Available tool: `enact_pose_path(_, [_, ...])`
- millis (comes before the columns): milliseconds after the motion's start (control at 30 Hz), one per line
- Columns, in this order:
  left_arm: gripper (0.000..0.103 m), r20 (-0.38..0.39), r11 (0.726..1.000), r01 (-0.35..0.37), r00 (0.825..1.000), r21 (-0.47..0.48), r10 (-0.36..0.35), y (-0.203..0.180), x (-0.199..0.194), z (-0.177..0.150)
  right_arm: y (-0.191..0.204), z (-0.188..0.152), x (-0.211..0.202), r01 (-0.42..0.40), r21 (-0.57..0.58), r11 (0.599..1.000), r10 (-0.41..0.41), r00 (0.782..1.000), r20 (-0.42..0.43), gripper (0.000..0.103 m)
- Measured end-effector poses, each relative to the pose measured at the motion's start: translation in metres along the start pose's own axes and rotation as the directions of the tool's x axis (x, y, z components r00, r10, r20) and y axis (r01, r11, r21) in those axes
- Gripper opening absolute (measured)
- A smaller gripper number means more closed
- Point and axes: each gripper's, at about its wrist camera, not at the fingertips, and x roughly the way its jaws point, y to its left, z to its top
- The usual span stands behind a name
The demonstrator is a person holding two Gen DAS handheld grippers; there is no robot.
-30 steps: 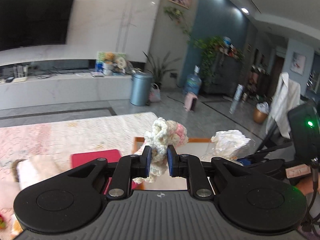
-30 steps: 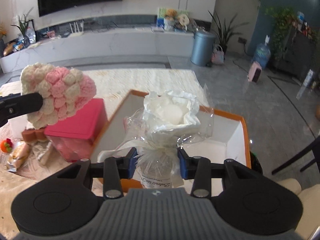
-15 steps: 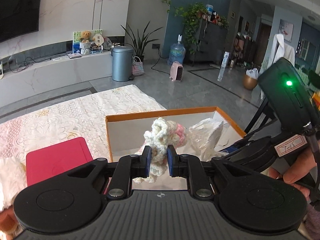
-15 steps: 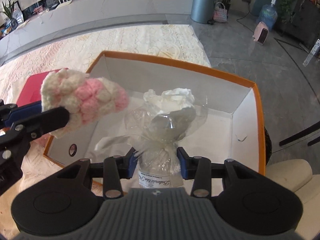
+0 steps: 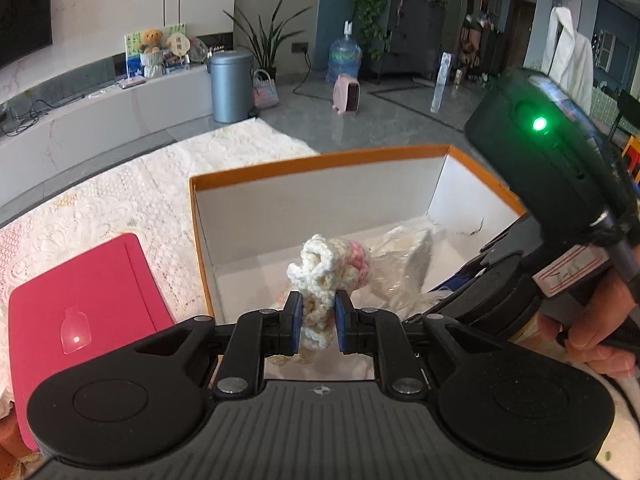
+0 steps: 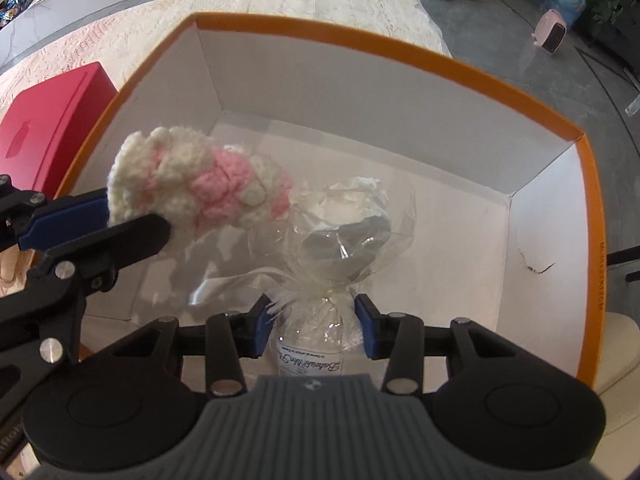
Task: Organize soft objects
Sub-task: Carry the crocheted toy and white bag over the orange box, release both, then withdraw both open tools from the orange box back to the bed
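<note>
- Crochet flower (image 6: 200, 184), pink/cream: held in air over the left part of the orange box (image 6: 400, 46), above the white floor, not resting on it. Pinched by its lower end in the left tool (image 5: 316, 322), jaws pressed nearly together on the yarn.
- Wrapped flower (image 6: 344, 224), white in clear cellophane: also inside the box, just right of the crochet one. Right tool (image 6: 314, 324) is closed on the cellophane neck; whether the pads bite firmly can't be told, a sliver of gap is seen on each side.
- Risk 1: the two flower heads are v. close, maybe touching. If either is released or swung, cellophane could be snagged by yarn and one item dragged w/ the other.
- Risk 2: cellophane is slick and crinkly; slip through the pads is likely if grip is light, so it could be dropped on its side.
- Risk 3: tools are crowded together; a clash or a knock on the box wall could be caused by a lowering move made w/o spacing.
- Risk 4: box sits near the desk edge (image 6: 432, 28); a hard push could shift it. Red case (image 5: 80, 304) lies beside it, to the left.
</note>
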Motion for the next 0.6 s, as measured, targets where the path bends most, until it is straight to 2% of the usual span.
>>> enact_pose_path(133, [0.021,-0.056,1.000,-0.019,0.998,-0.024,0.017,0.003,0.006,-0.001,0.003,0.005,0.003,-0.006,-0.022,1.000,0.006,1.000,0.001,0.051])
enact_pose_path(300, [0.025,-0.039,0.998,-0.035,0.999,-0.043,0.033,0.005,0.000,0.000,0.005,0.003,0.001,-0.003,-0.058,0.998,0.004,1.000,0.013,0.053])
enact_pose_path(400, [0.032,-0.027,0.998,-0.030,0.999,-0.057,0.029,0.008,-0.004,0.002,0.003,0.002,-0.003,-0.005,-0.052,0.999,0.006,1.000,0.022,0.055])
enact_pose_path(533, [0.050,0.003,0.996,-0.027,1.000,-0.083,0.027,0.010,-0.019,0.005,0.003,-0.001,-0.017,0.006,-0.049,0.999,-0.003,0.999,0.054,0.065])
enact_pose_path(600, [0.054,0.023,0.996,-0.018,1.000,-0.092,0.020,0.011,-0.027,0.007,0.001,-0.001,-0.024,0.010,-0.041,0.999,-0.007,0.998,0.066,0.068])
